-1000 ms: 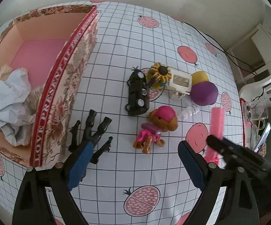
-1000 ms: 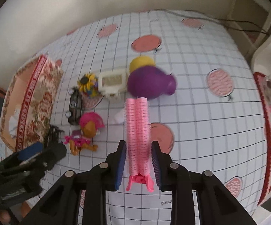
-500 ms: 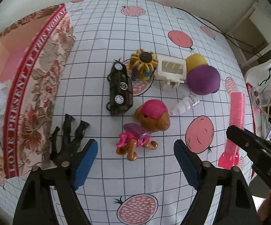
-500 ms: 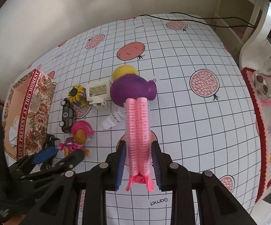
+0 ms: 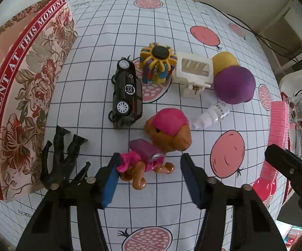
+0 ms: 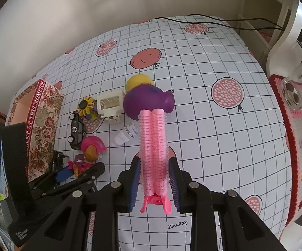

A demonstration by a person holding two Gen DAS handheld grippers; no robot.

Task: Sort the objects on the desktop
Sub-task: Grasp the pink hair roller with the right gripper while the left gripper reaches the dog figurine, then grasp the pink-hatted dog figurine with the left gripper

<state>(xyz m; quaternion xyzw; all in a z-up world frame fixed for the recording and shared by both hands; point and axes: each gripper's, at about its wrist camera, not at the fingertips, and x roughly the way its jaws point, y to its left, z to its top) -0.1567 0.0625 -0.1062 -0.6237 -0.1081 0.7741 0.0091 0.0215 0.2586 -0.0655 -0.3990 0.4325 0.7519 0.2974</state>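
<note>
My left gripper [image 5: 149, 175] is open, its jaws on either side of a brown toy dog [image 5: 151, 146] in a pink cap and outfit that lies on the checked cloth. My right gripper [image 6: 155, 179] is shut on a pink hair-roller clip [image 6: 154, 146] and holds it above the table; the clip also shows in the left wrist view [image 5: 276, 138]. A black toy car [image 5: 126, 96], a sunflower toy [image 5: 157, 62], a white plastic piece [image 5: 194, 71], a purple and yellow toy [image 5: 233, 83], a small white bottle [image 5: 212, 116] and a black figure [image 5: 63, 156] lie around the dog.
A floral gift box [image 5: 25, 87] stands at the left, next to the black figure. At the right table edge a red-trimmed crochet mat [image 6: 293, 138] holds a clear case [image 6: 297, 87]. A black cable [image 6: 213, 21] runs along the far edge.
My left gripper has moved forward and down over the toy dog, so its jaws now flank it. My right gripper has lifted back with the pink clip.
</note>
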